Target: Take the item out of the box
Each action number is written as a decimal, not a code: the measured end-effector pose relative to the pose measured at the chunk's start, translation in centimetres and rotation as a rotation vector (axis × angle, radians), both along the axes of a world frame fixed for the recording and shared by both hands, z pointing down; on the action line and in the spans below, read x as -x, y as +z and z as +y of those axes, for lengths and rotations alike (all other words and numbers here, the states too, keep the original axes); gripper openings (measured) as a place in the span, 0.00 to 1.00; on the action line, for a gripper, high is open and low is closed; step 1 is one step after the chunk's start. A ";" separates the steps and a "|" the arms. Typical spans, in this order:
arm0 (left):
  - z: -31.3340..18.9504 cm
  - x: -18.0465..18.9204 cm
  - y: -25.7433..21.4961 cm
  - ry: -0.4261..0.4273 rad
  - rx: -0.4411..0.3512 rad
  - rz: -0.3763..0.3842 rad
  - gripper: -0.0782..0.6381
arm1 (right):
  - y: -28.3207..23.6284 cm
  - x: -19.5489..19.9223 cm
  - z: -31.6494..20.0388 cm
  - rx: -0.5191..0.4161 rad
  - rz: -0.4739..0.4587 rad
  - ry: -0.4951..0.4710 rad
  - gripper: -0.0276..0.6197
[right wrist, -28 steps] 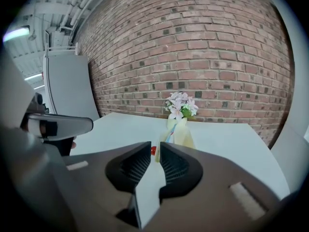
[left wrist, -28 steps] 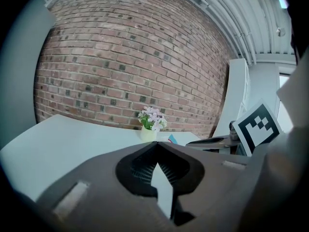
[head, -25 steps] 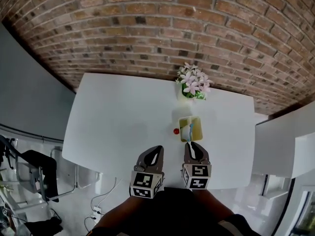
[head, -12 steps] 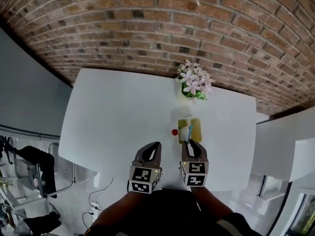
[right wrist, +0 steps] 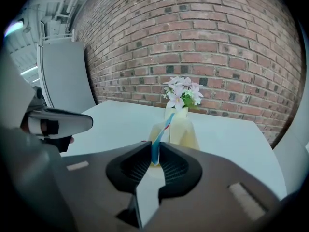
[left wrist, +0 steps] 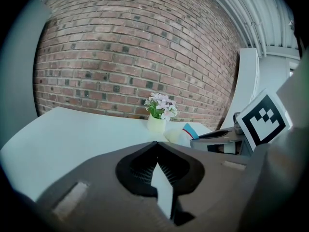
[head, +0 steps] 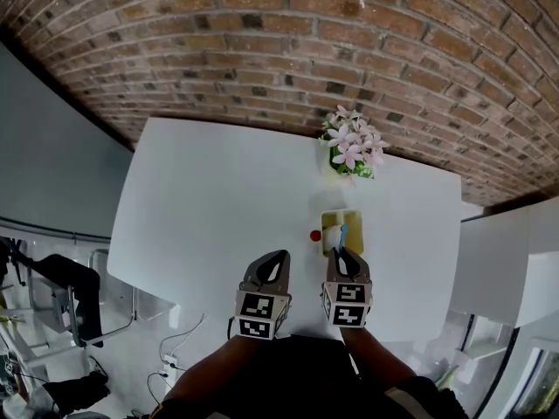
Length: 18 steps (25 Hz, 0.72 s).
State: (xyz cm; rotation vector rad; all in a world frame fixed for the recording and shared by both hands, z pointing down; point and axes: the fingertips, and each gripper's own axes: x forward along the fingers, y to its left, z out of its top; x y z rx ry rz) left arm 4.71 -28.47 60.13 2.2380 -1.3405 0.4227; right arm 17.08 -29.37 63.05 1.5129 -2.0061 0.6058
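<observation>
A small pale yellow box (head: 341, 226) stands open on the white table (head: 210, 199), just in front of my right gripper (head: 343, 254). A thin blue and white item (right wrist: 161, 132) sticks out of the box (right wrist: 182, 129) and slants toward me. My right gripper (right wrist: 154, 145) is shut on its near end. My left gripper (head: 277, 260) hovers over the table's near edge, left of the box. Its jaws (left wrist: 157, 144) are shut with nothing between them. From there the box (left wrist: 174, 135) and the item's blue tip (left wrist: 189, 129) show to the right.
A pale vase of pink flowers (head: 353, 149) stands just behind the box, near the brick wall (head: 288, 51). A small red object (head: 315, 235) lies on the table at the box's left side. A white panel (right wrist: 63, 76) stands off the table's end.
The blue and white item now reaches from the box to my right gripper's tips instead of lying inside the box. Both grippers stay near the table's near edge; the head view has shifted slightly.
</observation>
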 end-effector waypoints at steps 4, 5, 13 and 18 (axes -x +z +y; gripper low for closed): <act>0.3 0.0 -0.2 0.001 0.005 0.009 0.12 | 0.0 -0.4 -0.3 -0.006 0.010 0.023 0.09; 0.4 0.1 -0.2 -0.001 0.001 0.009 0.12 | -0.1 -0.6 -0.3 -0.012 0.010 0.028 0.08; 1.4 0.0 -1.5 0.014 -0.016 0.033 0.12 | -2.2 -0.8 0.1 -0.068 0.015 0.052 0.06; 1.5 0.3 -3.2 0.006 -0.062 0.054 0.12 | -4.5 -0.9 0.5 -0.131 0.030 0.071 0.06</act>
